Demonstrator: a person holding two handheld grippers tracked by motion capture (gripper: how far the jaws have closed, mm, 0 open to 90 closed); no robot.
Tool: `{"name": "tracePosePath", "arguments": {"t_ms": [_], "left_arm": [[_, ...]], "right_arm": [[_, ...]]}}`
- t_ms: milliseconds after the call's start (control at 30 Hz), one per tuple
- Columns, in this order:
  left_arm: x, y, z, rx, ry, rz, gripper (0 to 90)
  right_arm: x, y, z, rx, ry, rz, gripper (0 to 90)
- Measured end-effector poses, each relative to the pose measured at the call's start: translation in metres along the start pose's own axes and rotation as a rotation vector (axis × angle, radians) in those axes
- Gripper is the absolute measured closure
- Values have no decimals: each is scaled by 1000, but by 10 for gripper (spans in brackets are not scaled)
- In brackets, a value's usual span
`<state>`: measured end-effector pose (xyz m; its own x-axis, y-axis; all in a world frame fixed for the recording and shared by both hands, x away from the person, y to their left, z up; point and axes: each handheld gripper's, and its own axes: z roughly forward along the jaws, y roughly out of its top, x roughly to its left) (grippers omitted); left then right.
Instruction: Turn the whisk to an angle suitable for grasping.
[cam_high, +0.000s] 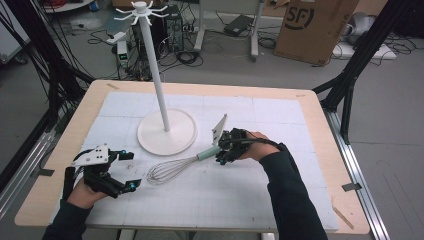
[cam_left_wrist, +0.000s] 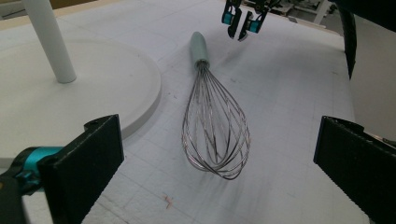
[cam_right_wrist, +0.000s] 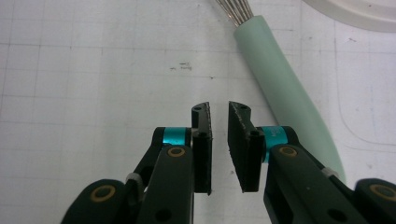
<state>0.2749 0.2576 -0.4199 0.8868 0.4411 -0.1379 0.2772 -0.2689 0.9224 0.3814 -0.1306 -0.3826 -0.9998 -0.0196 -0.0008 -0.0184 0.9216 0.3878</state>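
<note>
A wire whisk (cam_high: 172, 170) with a pale green handle (cam_high: 206, 154) lies flat on the white mat, just in front of a white hook stand's round base (cam_high: 150, 142). My right gripper (cam_high: 219, 158) hovers low at the handle's end. In the right gripper view its jaws (cam_right_wrist: 218, 109) stand a narrow gap apart with nothing between them, and the handle (cam_right_wrist: 280, 79) lies just beside the right jaw. My left gripper (cam_high: 131, 171) rests open at the front left. Its wide-apart jaws (cam_left_wrist: 217, 140) point at the whisk's wire head (cam_left_wrist: 215, 130), a short way off.
The stand's tall white pole (cam_high: 155, 65) rises from the base and carries hooks (cam_high: 141, 10) at the top. The white gridded mat (cam_high: 225, 200) covers most of the wooden table (cam_high: 320, 150). A cardboard box (cam_high: 312, 25) and cables sit on the floor behind.
</note>
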Motion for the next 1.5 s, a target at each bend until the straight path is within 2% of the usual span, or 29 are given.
{"name": "tracePosePath", "arguments": {"t_ms": [133, 233, 467, 567, 800, 933, 1067, 1267, 1500], "left_arm": [[0, 0, -1, 0, 0, 1, 21], [0, 0, -1, -6, 2, -3, 21], [2, -1, -4, -7, 5, -5, 20], [2, -1, -4, -4, 4, -2, 20], [2, -1, -3, -4, 3, -5, 20], [2, -2, -4, 0, 5, -4, 20], [2, -3, -5, -5, 6, -7, 21], [3, -3, -5, -5, 4, -7, 20], [2, -3, -6, -8, -6, -6, 21]], "right_arm": [[-4, 0, -1, 16, -4, -6, 765], [-6, 1, -1, 50, -10, -7, 721], [-11, 9, 2, 117, -25, -49, 642], [-14, 12, 2, 114, -50, -70, 614], [-22, 15, 10, 147, -81, -114, 565], [-25, 18, 16, 163, -105, -122, 507], [-26, 22, 21, 170, -108, -138, 493], [-28, 20, 26, 199, -118, -131, 480], [-32, 18, 31, 226, -122, -120, 529]]}}
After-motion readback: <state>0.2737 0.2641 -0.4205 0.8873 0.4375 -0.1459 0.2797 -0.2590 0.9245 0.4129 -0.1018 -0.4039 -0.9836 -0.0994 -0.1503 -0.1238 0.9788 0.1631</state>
